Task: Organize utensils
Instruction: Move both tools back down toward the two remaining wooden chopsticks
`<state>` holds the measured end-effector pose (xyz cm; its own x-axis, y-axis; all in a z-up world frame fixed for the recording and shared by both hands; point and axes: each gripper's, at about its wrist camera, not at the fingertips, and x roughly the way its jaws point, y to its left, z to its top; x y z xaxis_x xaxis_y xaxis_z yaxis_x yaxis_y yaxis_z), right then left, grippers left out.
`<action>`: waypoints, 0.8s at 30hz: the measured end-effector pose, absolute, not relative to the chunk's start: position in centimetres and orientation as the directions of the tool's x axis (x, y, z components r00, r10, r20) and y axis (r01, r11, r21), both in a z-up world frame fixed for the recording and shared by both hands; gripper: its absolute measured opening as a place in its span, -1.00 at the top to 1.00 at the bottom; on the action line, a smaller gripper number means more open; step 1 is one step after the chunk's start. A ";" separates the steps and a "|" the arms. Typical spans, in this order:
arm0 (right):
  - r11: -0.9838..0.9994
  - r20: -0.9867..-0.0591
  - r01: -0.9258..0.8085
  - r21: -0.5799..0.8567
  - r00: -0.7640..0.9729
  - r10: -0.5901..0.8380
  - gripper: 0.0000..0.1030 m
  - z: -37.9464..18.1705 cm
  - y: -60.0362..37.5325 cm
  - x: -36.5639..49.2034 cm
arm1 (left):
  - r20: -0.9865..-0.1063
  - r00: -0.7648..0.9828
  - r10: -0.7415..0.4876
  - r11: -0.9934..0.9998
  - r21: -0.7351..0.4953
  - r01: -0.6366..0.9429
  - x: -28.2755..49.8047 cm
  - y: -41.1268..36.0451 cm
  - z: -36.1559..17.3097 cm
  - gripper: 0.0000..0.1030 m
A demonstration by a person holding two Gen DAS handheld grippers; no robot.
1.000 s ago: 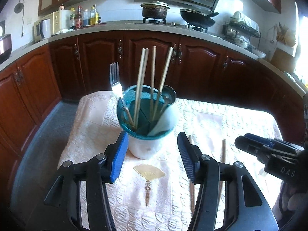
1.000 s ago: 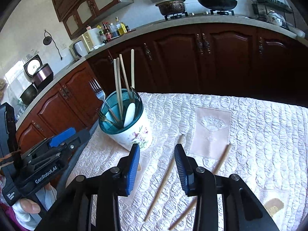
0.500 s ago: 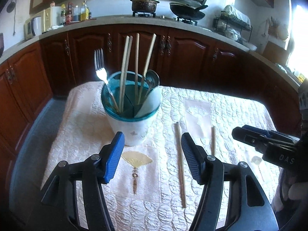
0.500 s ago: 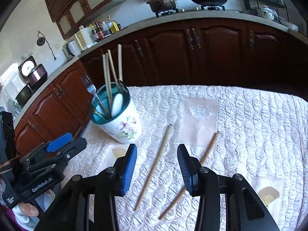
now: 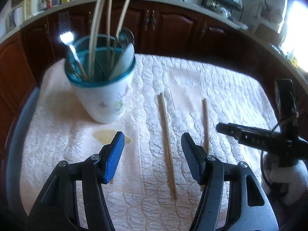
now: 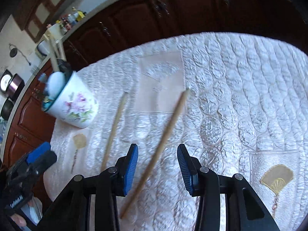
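Wooden chopsticks (image 5: 167,144) (image 6: 159,146) now lie between the open, empty jaws of my left tool (image 5: 153,154) and right tool (image 6: 157,168), both lowered from the utensil holder (image 5: 105,98) for pickup, the left's just widened.

You are working over a table covered by a pale quilted cloth (image 5: 221,88), stitched with plain square panels and gold fan motifs. Near its left end stands a white floral utensil holder (image 5: 105,100) with a teal rim, upright on the cloth. Two loose chopsticks lie flat beside it: the nearer chopstick (image 5: 167,144) just to its right, the farther chopstick (image 5: 206,123) apart from the first, roughly parallel.
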<state>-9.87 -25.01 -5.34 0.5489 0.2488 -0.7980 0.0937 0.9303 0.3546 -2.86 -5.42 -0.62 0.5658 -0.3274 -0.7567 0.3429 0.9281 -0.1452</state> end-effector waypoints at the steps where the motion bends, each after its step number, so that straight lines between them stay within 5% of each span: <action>1: 0.928 -0.802 0.101 0.358 0.542 0.250 0.20 -5.8 -25.4 -9.4 | -0.762 0.557 -0.330 0.927 -0.149 0.344 -2.6 -5.6 -1.0 -0.19; 8: 0.924 -0.812 0.118 0.364 0.526 0.253 0.26 -7.3 -26.8 -6.0 | -0.796 0.510 -0.326 0.926 -0.158 0.344 0.3 -8.1 -3.2 -0.19; 21: 0.940 -0.831 0.089 0.329 0.500 0.243 0.76 -8.7 -27.0 -3.5 | -0.852 0.459 -0.253 0.932 -0.088 0.350 3.3 -11.7 -7.5 -0.17; 24: 0.929 -0.821 0.086 0.360 0.501 0.272 0.87 -8.5 -27.4 -4.7 | -0.864 0.442 -0.243 0.930 -0.078 0.360 3.4 -12.1 -8.1 0.07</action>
